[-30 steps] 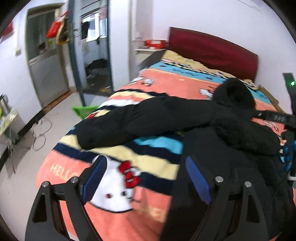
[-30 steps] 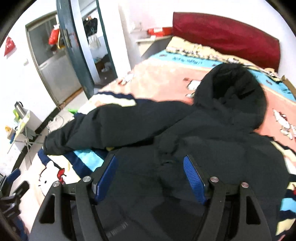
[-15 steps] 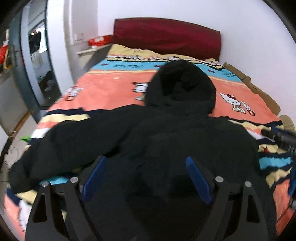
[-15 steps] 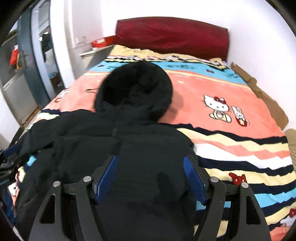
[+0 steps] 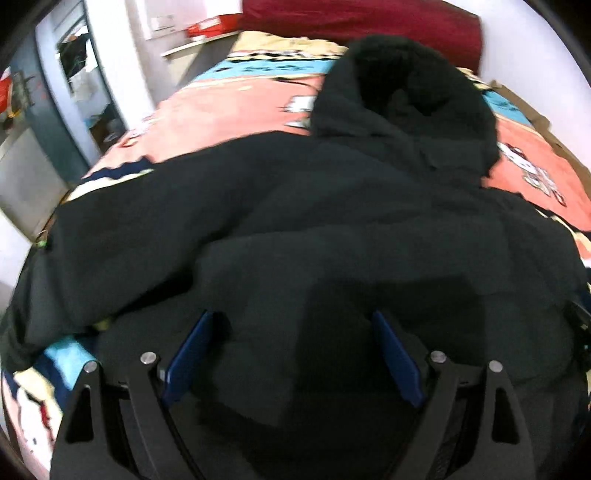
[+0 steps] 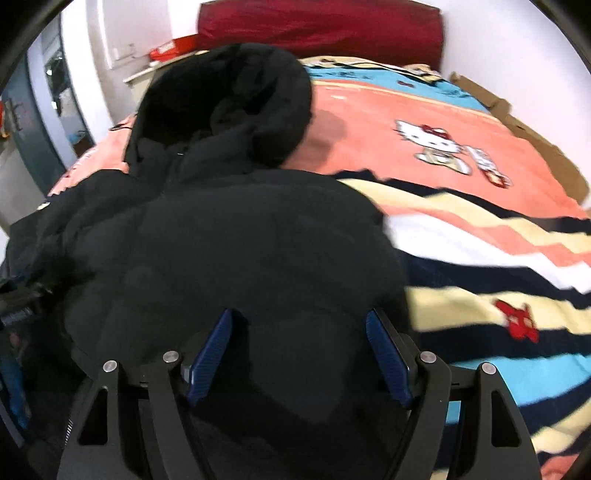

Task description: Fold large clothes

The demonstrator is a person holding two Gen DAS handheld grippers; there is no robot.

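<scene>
A large black hooded puffer jacket (image 5: pixel 332 229) lies spread on the bed, hood (image 5: pixel 402 85) toward the headboard and one sleeve (image 5: pixel 110 251) stretched out to the left. My left gripper (image 5: pixel 291 325) is open, its blue pads just above the jacket's lower body. In the right wrist view the same jacket (image 6: pixel 229 251) fills the left half, its hood (image 6: pixel 229 99) at the top. My right gripper (image 6: pixel 297 321) is open over the jacket's lower right part, close to its right edge. Neither gripper holds cloth.
The bed has a striped cartoon-cat blanket (image 6: pixel 461 177) and a dark red headboard (image 6: pixel 317 26). Cardboard (image 6: pixel 535 147) lines the bed's right side by the wall. A shelf with a red box (image 5: pixel 207 29) and a doorway (image 5: pixel 85 96) are at the left.
Both grippers have moved in over the jacket and lower, so it fills more of each view. The left view swung from the sleeve to the jacket body. Both jaws stay open.
</scene>
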